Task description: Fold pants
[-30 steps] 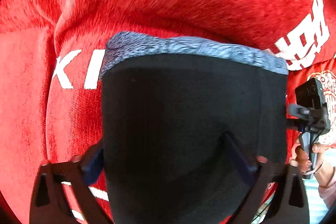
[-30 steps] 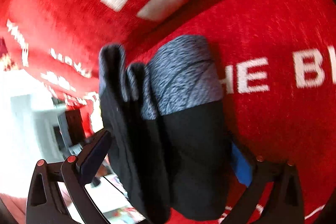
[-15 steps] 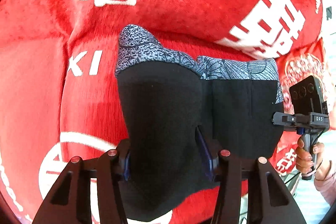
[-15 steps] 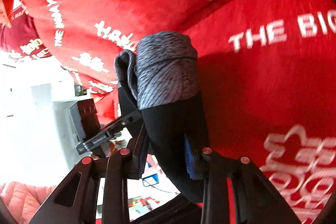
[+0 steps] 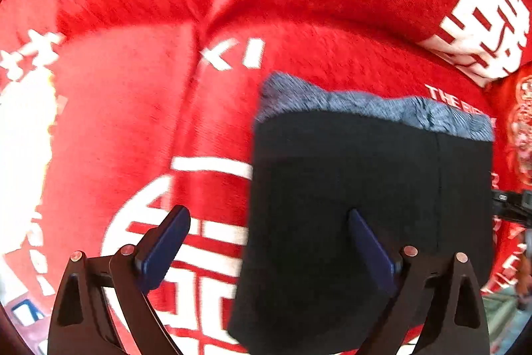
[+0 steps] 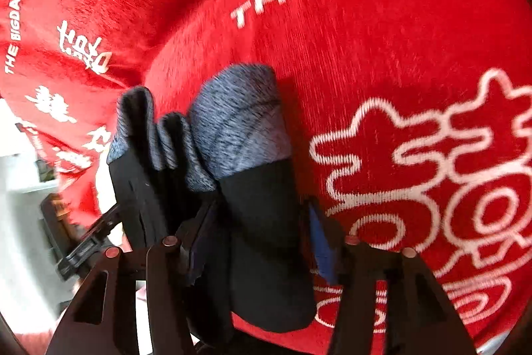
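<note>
While the left gripper gapes wide, gripping nothing, the right gripper pinches the folded pants above the red blanket.

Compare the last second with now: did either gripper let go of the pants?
The left gripper, clamped on the pants half a second ago, has opened wide; the fabric now covers only its right finger. The right gripper stays shut on the pants' other edge. The grey waistband is still on top, over the red blanket.
</note>
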`<state>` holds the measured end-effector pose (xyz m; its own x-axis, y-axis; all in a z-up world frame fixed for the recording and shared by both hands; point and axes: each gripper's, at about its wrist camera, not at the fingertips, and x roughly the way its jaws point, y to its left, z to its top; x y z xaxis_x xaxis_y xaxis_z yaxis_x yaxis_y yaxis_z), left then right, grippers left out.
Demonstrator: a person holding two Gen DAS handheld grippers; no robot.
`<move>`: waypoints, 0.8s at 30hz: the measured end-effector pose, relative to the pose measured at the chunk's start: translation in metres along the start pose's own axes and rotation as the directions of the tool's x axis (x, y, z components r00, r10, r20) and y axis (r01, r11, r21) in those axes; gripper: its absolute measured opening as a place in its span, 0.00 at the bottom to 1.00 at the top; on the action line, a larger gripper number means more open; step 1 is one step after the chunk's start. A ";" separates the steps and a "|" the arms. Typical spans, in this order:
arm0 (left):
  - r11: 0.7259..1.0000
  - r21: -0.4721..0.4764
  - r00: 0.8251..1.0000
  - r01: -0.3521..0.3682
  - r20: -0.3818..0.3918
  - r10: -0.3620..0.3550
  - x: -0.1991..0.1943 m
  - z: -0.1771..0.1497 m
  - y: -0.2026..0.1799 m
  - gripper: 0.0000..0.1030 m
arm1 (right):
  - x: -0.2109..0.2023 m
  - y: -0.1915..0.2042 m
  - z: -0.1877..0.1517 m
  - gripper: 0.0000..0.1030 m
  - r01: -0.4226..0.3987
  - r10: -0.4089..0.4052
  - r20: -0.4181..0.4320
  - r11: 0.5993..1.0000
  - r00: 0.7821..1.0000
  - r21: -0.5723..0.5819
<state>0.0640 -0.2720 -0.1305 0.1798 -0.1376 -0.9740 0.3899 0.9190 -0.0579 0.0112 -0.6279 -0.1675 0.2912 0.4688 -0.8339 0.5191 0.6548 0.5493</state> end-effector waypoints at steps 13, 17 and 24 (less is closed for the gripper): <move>0.985 0.169 1.000 -0.011 0.008 0.009 0.010 0.005 -0.057 0.94 | 0.003 0.103 -0.029 0.38 0.219 -0.203 0.087 0.942 0.975 -0.256; 0.983 0.180 0.999 -0.034 0.023 0.030 0.007 -0.006 -0.059 0.94 | 0.013 0.071 -0.036 0.37 0.182 -0.169 0.085 0.966 0.982 -0.186; 0.976 0.204 0.997 -0.076 -0.015 0.081 -0.022 -0.022 -0.051 0.94 | -0.024 0.062 -0.063 0.69 0.304 -0.293 0.104 0.947 0.950 -0.104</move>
<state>0.0202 -0.3082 -0.1113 0.1971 -0.0572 -0.9787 0.5513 0.8320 0.0624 -0.0141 -0.5613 -0.1098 0.2084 0.1916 -0.9591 0.4968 0.8239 0.2726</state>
